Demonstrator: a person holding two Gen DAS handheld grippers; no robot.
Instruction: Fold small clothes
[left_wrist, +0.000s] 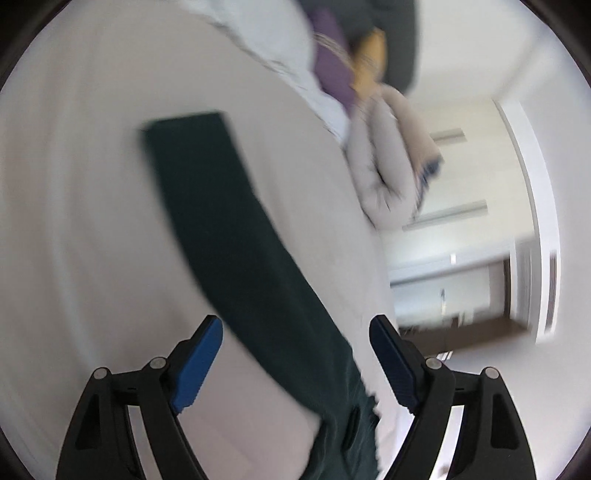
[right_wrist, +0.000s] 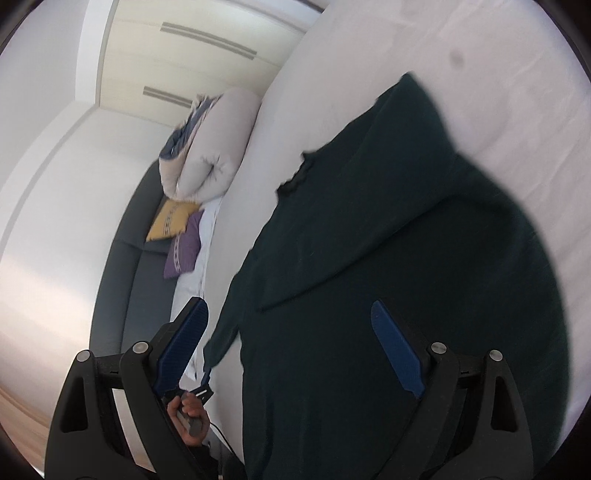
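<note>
Right wrist view: dark shirt lies on white bed, one flap folded over. Right gripper wide, empty, over shirt. Left gripper wide, empty, above sleeve. Grab sleeve end, fold across shirt, smooth flat.

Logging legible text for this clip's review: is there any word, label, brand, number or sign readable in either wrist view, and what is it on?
None readable.
Dark green garment: no print or visible tag.
Yellow cushion and purple cushion: patterned bands, not lettering as far as can be told.
Left gripper and right gripper: no markings shown.
The left wrist view is motion-blurred.
</note>
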